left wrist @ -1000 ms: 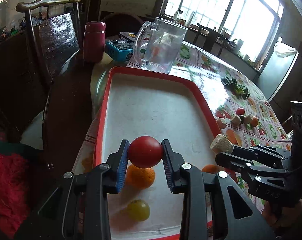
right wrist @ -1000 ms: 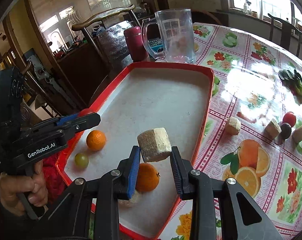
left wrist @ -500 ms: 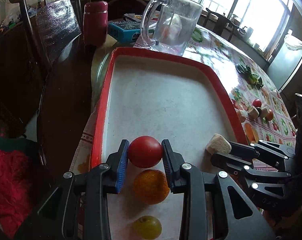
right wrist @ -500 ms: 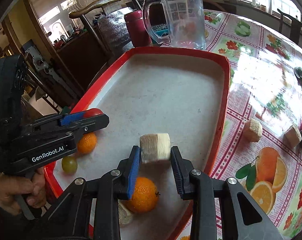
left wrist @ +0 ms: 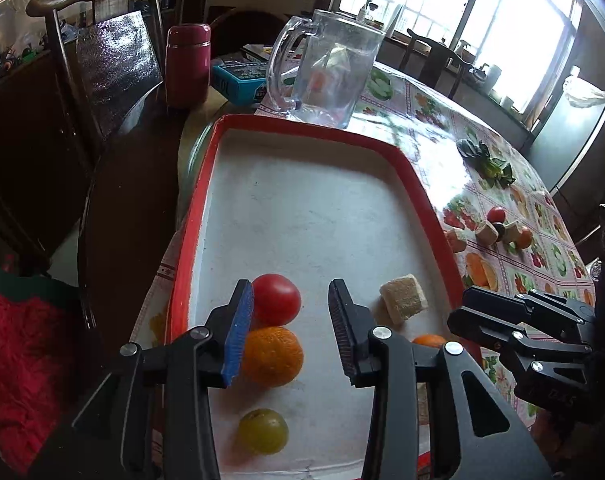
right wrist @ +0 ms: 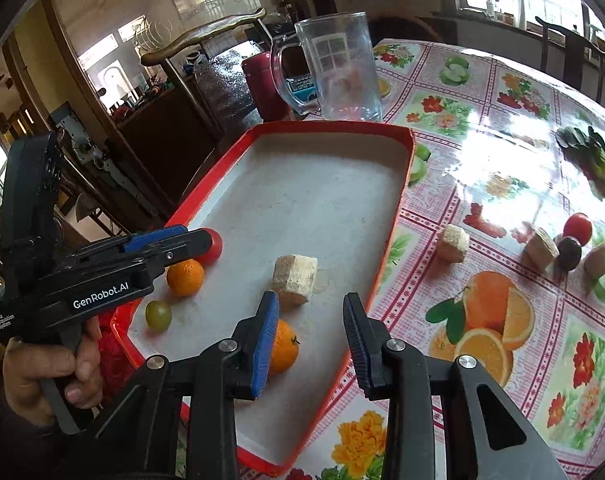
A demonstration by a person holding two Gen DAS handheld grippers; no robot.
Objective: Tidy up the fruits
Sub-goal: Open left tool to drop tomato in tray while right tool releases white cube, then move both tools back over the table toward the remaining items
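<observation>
A red-rimmed tray (left wrist: 190, 216) with a pale floor sits at the counter's (right wrist: 482, 128) edge, and the fruit is gathered at its near end. At the tray's 7 o'clock corner a red tomato (left wrist: 276, 299) rests on the floor, touching an orange (left wrist: 271, 355) just nearer the camera, with a green-yellow grape (left wrist: 263, 430) a little apart at 6 o'clock. The left gripper (left wrist: 290, 312) hangs over them with its jaws opening: the blue pad lies against the tomato's left side, the black one stands clear of it, so nothing is gripped. In the right wrist view a hand (right wrist: 42, 368) holds that gripper's handle. Right of the tomato, at about 5 o'clock on the tray floor, a pale beige cut chunk (right wrist: 295, 278) lies free, with a 2nd orange (right wrist: 283, 346) just nearer the edge. The right gripper (right wrist: 311, 320) hovers just short of the chunk, jaws parted and holding nothing. Past the tray's far rim at 12 o'clock stand a clear glass mug (right wrist: 334, 76) and a maroon flask (left wrist: 187, 65). On the flowered cloth at 3 o'clock sit 3 more beige chunks (right wrist: 453, 242), a small red fruit (right wrist: 577, 229) and a dark one (right wrist: 569, 252), with leafy greens (right wrist: 590, 156) farther off at 1 o'clock.
</observation>
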